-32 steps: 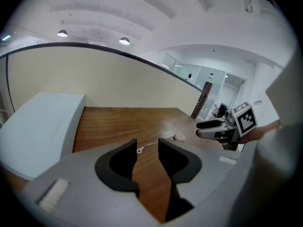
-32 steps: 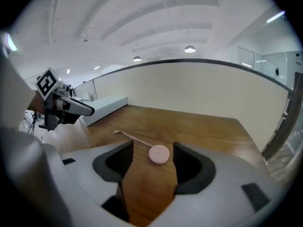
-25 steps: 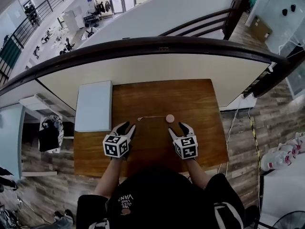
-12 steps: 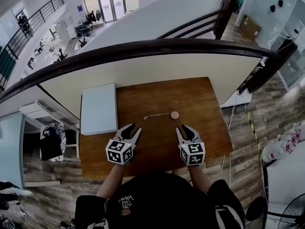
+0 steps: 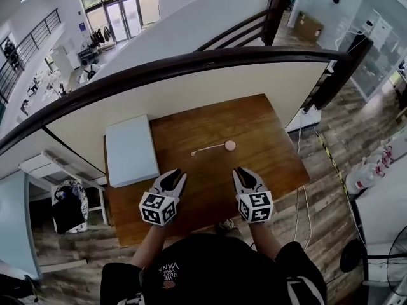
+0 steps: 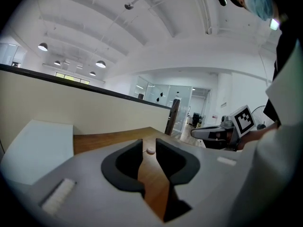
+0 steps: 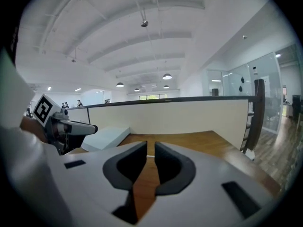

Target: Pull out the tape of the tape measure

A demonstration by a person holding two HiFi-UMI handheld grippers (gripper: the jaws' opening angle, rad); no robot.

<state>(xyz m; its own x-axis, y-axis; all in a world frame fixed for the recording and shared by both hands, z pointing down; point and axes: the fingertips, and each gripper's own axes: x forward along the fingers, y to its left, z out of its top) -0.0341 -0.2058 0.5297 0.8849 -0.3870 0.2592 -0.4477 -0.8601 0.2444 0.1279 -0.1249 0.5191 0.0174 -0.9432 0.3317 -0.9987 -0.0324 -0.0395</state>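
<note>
A small round pink tape measure point(image 5: 229, 145) lies on the wooden table point(image 5: 261, 122), with a thin length of tape point(image 5: 208, 149) drawn out to its left. My left gripper point(image 5: 176, 174) and right gripper point(image 5: 243, 170) hover side by side nearer the person, well short of it. Both point toward it and hold nothing. In the left gripper view the tape measure point(image 6: 150, 151) shows far off through the gap of the left gripper point(image 6: 149, 144). The jaws of the right gripper point(image 7: 150, 148) stand a narrow gap apart over bare wood. Both pairs of jaws have just been closing, with nothing between them.
A flat white box point(image 5: 130, 150) lies along the table's left side. Behind the table's far edge run a low cream wall and a dark curved handrail point(image 5: 191, 65), with a drop to a lower floor beyond. Cables trail on the floor at the right.
Both grippers have drawn back from the tape measure toward the person and risen. The right jaws have narrowed from wide open to a slim gap. The tape measure and tape lie as before.
</note>
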